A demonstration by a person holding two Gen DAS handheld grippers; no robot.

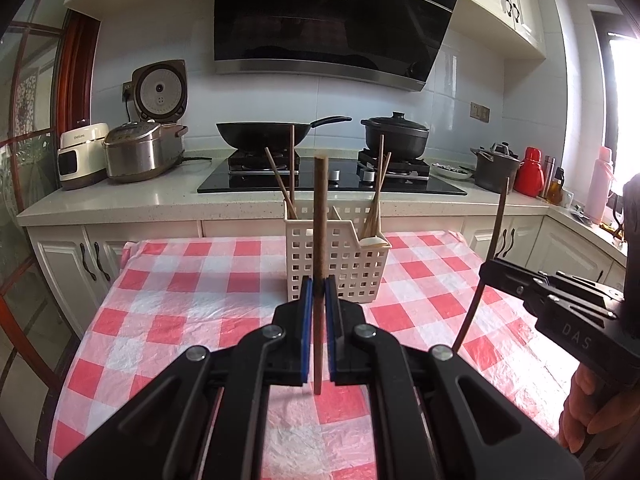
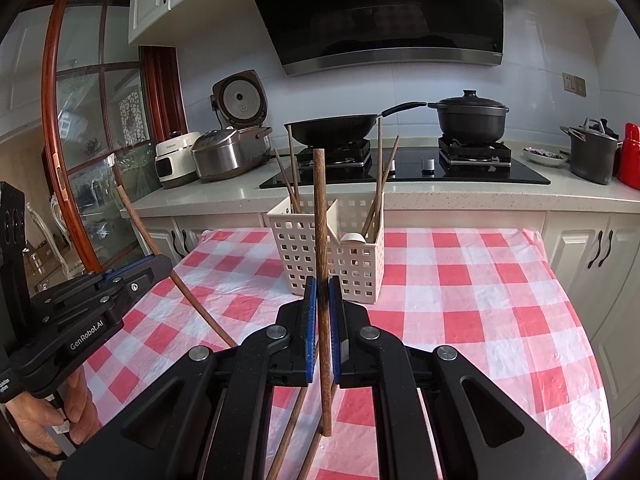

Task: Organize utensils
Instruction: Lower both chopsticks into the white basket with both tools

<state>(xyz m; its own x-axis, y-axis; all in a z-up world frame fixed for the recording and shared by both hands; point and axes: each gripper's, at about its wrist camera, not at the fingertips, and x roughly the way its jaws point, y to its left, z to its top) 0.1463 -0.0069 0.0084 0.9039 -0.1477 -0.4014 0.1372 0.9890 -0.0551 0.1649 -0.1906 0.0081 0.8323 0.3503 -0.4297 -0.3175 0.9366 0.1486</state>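
Each hand-held gripper, left gripper (image 1: 319, 300) and right gripper (image 2: 322, 300), is clamped on one upright brown wooden chopstick (image 1: 319, 240), apparently for dropping into the white perforated plastic caddy (image 1: 340, 256) just ahead.

A domestic kitchen. A black range hood (image 1: 336, 20) hangs over a glass gas hob (image 1: 332, 178) set into a speckled worktop (image 1: 120, 200); a wok (image 1: 276, 130) and a lidded black pot (image 1: 395, 134) stand on the burners. Rice cookers (image 1: 140, 152) sit towards the worktop's left end, a red flask (image 1: 529, 172) towards its right. White cupboards (image 1: 508, 4) run above and below. A table under a red-checked cloth (image 1: 180, 300) stands in front.
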